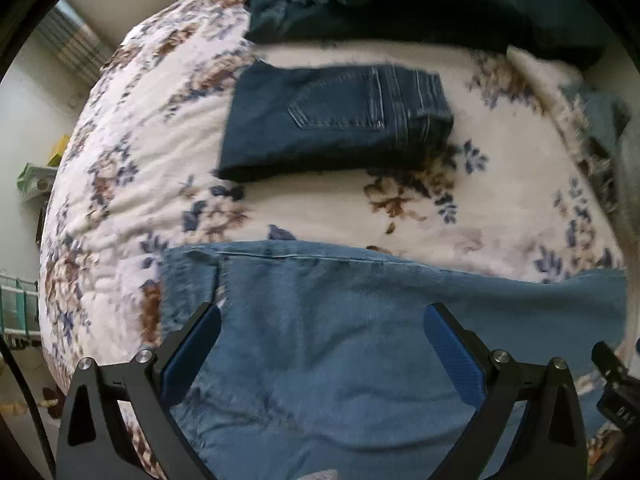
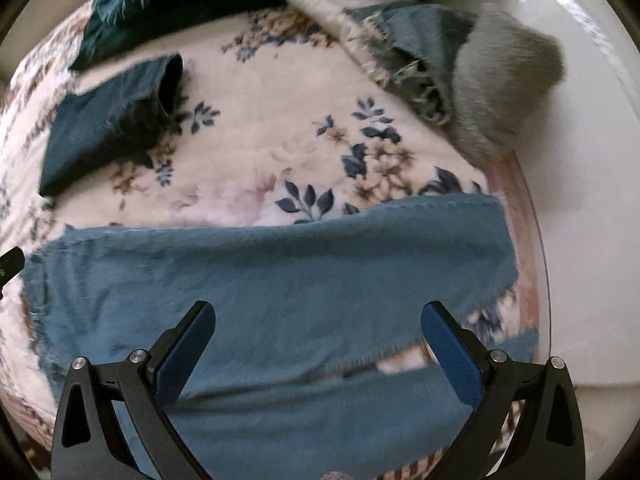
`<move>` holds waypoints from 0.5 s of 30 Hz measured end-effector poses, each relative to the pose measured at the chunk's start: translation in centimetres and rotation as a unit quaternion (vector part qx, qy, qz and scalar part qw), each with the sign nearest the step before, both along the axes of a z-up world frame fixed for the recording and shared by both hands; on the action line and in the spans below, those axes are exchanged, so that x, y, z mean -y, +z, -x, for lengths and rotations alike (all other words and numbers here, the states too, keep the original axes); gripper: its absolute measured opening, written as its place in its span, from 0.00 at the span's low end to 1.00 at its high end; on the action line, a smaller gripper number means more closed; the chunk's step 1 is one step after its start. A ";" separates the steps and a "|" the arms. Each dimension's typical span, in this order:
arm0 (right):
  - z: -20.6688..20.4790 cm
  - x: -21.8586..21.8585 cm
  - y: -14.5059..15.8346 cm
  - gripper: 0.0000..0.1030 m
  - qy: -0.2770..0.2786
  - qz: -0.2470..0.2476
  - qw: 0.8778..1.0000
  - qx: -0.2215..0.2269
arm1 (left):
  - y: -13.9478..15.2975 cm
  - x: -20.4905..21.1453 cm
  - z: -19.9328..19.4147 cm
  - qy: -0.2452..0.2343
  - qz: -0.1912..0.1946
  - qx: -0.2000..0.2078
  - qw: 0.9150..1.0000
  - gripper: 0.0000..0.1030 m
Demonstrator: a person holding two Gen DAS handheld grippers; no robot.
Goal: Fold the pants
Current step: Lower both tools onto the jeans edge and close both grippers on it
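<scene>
Altogether three pairs of jeans show on the floral blanket covering the bed. Farthest left lies one folded dark pair, back pocket up, well apart from the rest. Nearest the cameras, one light-blue pair is spread flat across the blanket, its legs running toward the right bed edge, where the hems end. Both grippers hang just above this pair: the left gripper with jaws spread wide, holding nothing, and the right gripper likewise spread and empty. At far right, one frayed light pair sits beside one grey furry cushion.
</scene>
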State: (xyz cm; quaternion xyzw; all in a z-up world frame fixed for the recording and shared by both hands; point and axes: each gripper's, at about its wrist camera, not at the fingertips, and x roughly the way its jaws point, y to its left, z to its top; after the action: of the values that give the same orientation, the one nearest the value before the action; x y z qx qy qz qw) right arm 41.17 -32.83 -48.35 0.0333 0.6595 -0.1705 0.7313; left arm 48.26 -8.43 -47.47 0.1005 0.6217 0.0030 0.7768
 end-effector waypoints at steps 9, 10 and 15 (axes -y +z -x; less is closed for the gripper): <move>-3.6 3.8 -9.7 1.00 0.101 0.050 0.987 -0.115 | -9.2 3.9 -1.6 -0.139 -0.103 -0.023 0.985 1.00; -3.9 4.1 -10.6 1.00 0.114 0.054 0.983 -0.130 | -10.1 4.3 -1.7 -0.164 -0.114 -0.026 0.980 1.00; -5.5 3.6 -14.9 1.00 0.184 0.059 0.963 -0.190 | -13.6 5.9 -2.3 -0.243 -0.151 -0.063 0.956 1.00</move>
State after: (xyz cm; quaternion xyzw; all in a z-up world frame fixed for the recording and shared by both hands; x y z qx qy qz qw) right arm 46.69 -36.44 -63.23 -0.1650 0.7697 -0.0743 0.6122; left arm 50.58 -14.36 -61.05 0.3646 0.6186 -0.0983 0.6890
